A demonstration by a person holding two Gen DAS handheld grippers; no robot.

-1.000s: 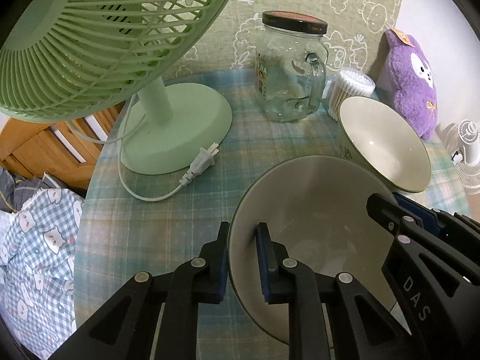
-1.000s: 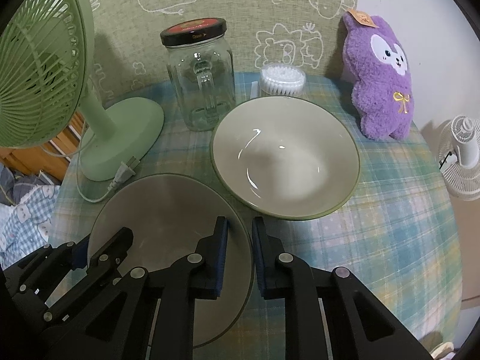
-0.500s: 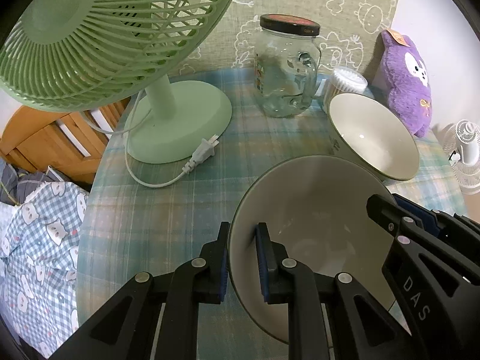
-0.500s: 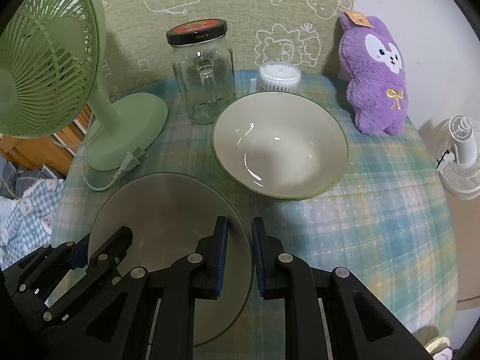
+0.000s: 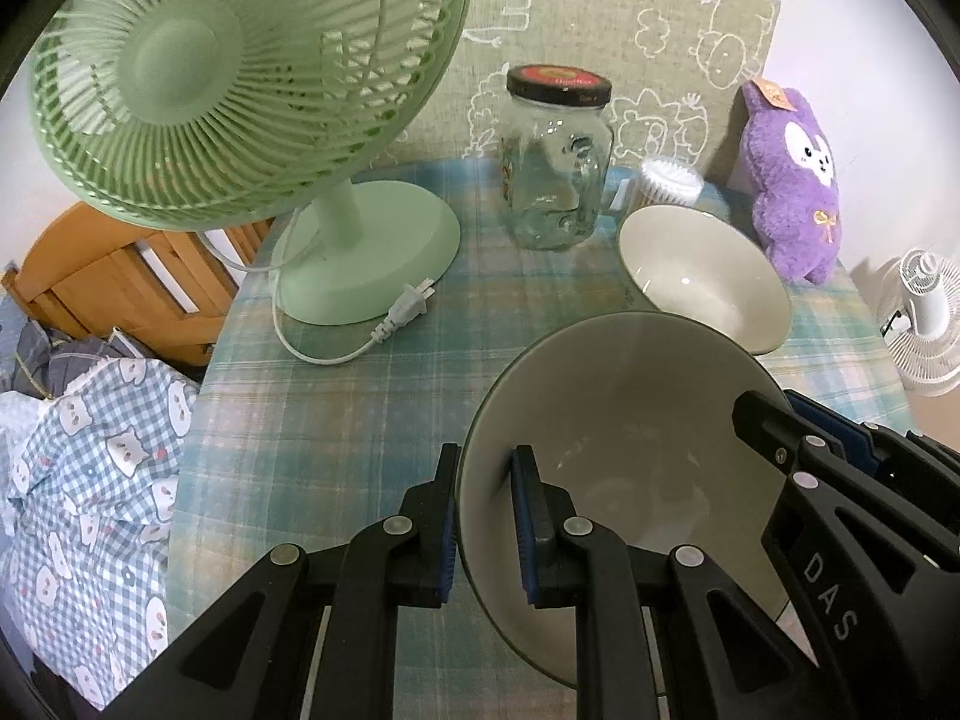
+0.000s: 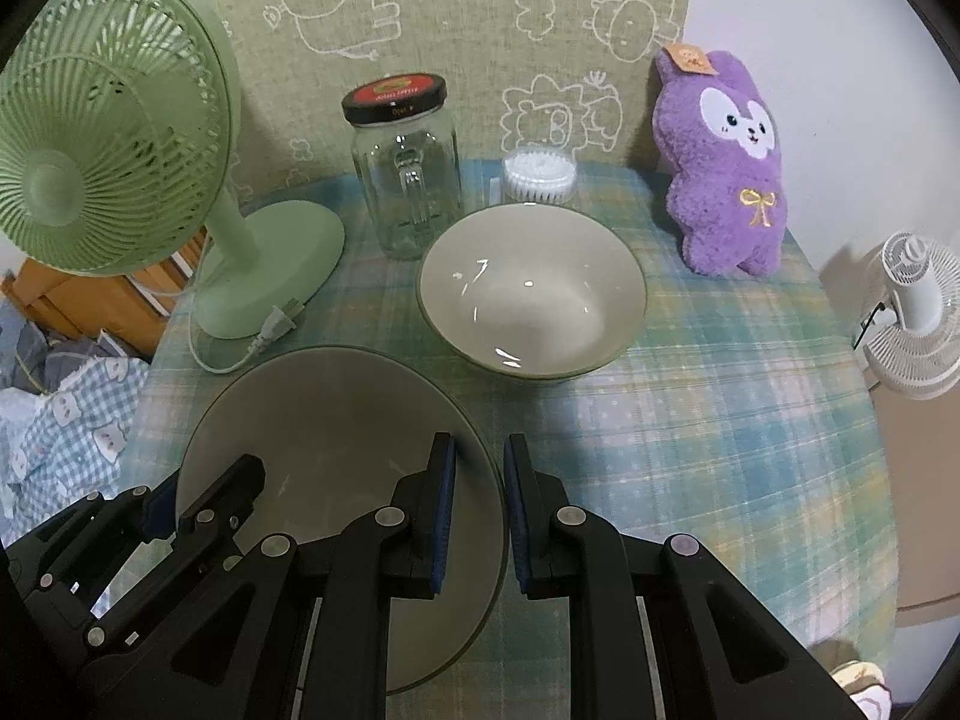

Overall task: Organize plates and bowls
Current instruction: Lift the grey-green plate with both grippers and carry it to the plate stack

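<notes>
Two grippers, left (image 5: 485, 519) and right (image 6: 477, 513), clamp one bowl's (image 5: 624, 420) opposite rims; next, nesting it into the other bowl (image 6: 531, 288) needs level lowering.

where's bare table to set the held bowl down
Free: the plaid cloth right of the resting bowl, in front of the purple plush; also the near-left patch below the fan's plug. Crowded: the back row, green fan, jar, brush.

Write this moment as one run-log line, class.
left gripper: shut on near bowl rim | right gripper: shut on same rim | far bowl: on table
</notes>
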